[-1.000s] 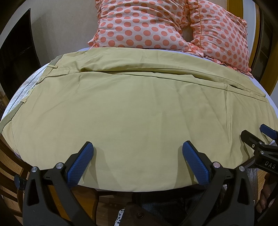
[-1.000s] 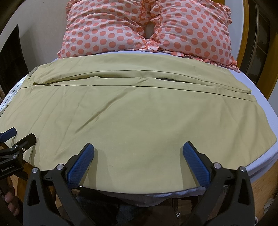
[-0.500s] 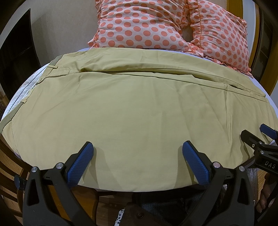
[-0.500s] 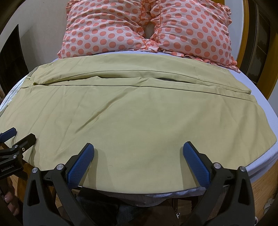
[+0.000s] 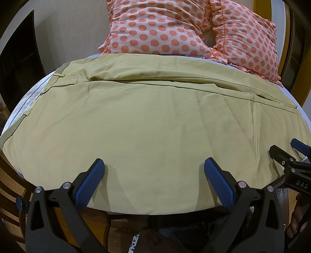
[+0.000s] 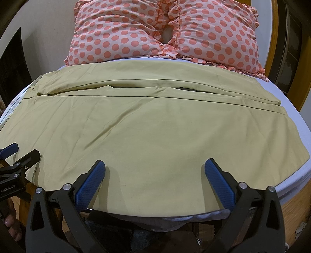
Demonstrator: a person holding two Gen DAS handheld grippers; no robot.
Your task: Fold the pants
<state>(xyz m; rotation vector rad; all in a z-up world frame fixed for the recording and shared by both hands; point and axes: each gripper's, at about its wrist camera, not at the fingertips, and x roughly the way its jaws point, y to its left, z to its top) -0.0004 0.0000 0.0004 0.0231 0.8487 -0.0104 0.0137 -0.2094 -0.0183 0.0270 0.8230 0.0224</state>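
Khaki pants [image 5: 155,120] lie flat across a bed, waistband at the left, leg hems at the right; they also fill the right wrist view [image 6: 147,126]. My left gripper [image 5: 153,171] is open and empty, hovering over the near edge of the pants, left of middle. My right gripper [image 6: 155,171] is open and empty over the near edge further right. The right gripper shows at the right edge of the left wrist view [image 5: 287,155]; the left gripper shows at the left edge of the right wrist view [image 6: 17,157].
Two pink pillows with orange dots [image 5: 175,29] [image 6: 217,31] lean at the head of the bed. White sheet [image 6: 297,120] shows at the right. The wooden bed frame [image 6: 297,202] runs along the near edge. A wooden headboard [image 5: 262,7] stands behind.
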